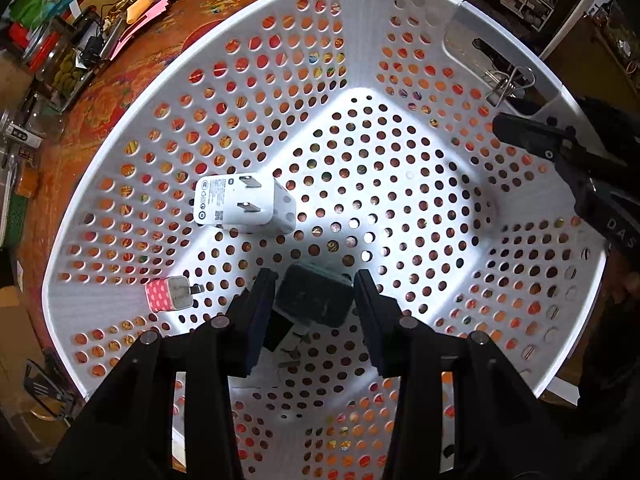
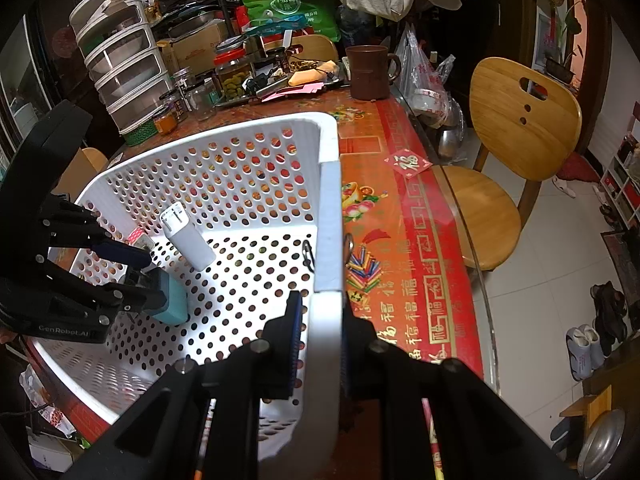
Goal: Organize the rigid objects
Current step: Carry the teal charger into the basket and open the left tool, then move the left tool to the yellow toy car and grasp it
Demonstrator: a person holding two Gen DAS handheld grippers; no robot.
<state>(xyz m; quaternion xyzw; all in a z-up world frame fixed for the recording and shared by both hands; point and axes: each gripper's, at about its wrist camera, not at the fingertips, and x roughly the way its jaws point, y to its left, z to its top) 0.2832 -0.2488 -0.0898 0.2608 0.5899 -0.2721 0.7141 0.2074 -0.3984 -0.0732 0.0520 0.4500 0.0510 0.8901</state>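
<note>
A white perforated basket (image 1: 120, 152) (image 2: 328, 208) stands on the table. My left gripper (image 1: 316, 276) (image 2: 154, 280) points down into it, shut on a dark teal charger (image 1: 316, 298) (image 2: 174, 302) that hangs just above or on the basket floor. A white charger (image 1: 244, 204) (image 2: 188, 240) lies on the floor with its prongs showing. A small pink polka-dot charger (image 1: 170, 294) (image 2: 140, 238) rests by the basket wall. My right gripper (image 2: 322, 304) (image 1: 516, 114) is shut on the basket's wall at the rim, one finger inside and one outside.
A metal binder clip (image 1: 508, 82) sits on the rim near my right gripper. The red patterned tablecloth (image 2: 400, 216) has jars (image 2: 234, 76), a brown mug (image 2: 368, 72) and stacked drawers (image 2: 120, 64) at the back. A wooden chair (image 2: 520, 120) stands to the right of the table.
</note>
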